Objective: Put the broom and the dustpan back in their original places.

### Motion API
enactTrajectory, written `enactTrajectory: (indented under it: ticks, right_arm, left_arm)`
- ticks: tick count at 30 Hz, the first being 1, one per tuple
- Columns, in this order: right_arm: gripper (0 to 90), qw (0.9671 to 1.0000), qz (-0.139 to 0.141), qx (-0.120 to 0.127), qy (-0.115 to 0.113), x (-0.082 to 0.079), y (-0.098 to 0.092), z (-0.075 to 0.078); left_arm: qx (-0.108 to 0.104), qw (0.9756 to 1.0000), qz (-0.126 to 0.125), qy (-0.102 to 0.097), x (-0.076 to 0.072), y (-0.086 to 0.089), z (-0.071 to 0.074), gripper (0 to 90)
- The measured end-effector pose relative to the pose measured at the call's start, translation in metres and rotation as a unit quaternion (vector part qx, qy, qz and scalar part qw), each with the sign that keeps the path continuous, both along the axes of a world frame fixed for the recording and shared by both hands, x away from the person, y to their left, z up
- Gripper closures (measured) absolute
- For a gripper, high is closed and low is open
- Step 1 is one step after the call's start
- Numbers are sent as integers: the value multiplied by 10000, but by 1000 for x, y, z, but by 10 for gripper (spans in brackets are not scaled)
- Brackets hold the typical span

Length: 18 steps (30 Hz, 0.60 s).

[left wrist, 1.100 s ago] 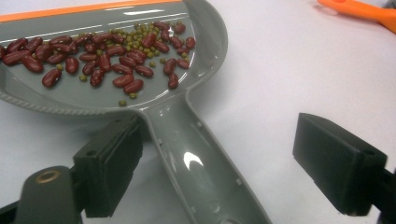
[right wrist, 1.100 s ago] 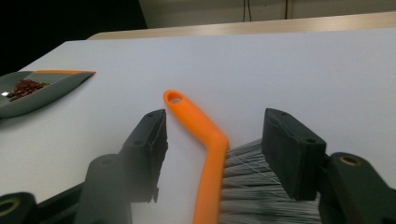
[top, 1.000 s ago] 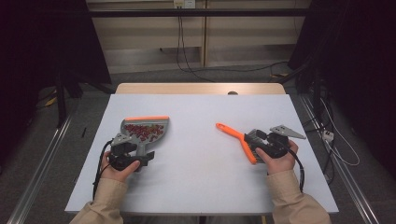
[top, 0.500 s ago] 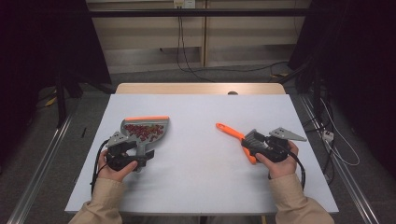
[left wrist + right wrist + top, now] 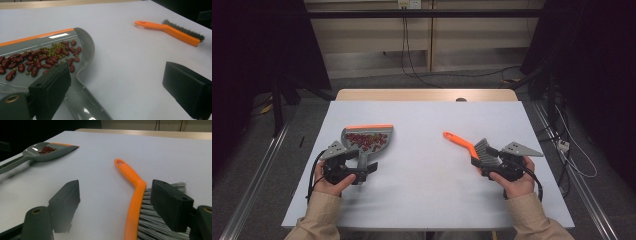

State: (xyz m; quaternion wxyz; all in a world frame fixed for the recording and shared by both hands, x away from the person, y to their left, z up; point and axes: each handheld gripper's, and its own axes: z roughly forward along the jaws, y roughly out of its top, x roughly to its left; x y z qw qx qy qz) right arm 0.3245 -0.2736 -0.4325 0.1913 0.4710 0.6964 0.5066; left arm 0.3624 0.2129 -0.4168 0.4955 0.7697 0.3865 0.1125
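A grey dustpan (image 5: pixel 367 139) with an orange lip lies on the white table (image 5: pixel 422 200) at the left and holds red beans (image 5: pixel 37 61) and small green ones. Its handle (image 5: pixel 83 102) runs between the jaws of my left gripper (image 5: pixel 363 171), close to the left one, with no pad pressing on it. These jaws have just been opening. At the right lies an orange brush (image 5: pixel 464 146) with grey bristles (image 5: pixel 160 225). My right gripper (image 5: pixel 486 162) stands open astride its back, and its jaws have just been opening too.
The brush (image 5: pixel 172 31) lies far right of the dustpan. The dustpan (image 5: pixel 47 151) sits far left across bare table. Beyond the table's far wooden edge (image 5: pixel 427 95) are a dark floor and cables. Metal rails flank the table.
Both pairs of jaws have spread wider. The right hand has drawn back a little toward the front edge. Dustpan and brush lie where they were.
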Motion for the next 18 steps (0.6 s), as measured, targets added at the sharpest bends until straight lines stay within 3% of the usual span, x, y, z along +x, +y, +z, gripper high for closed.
enactTrajectory:
  ticks: [7, 18]
  right_arm:
    - [209, 9998, 123, -171, 5, -6, 0, -2]
    - [201, 9996, 183, -233, -4, -13, -4, -6]
  left_arm:
    - [-17, 10000, -79, 31, -3, 5, -1, 71]
    - [-58, 9999, -132, 30, -10, 15, -6, 70]
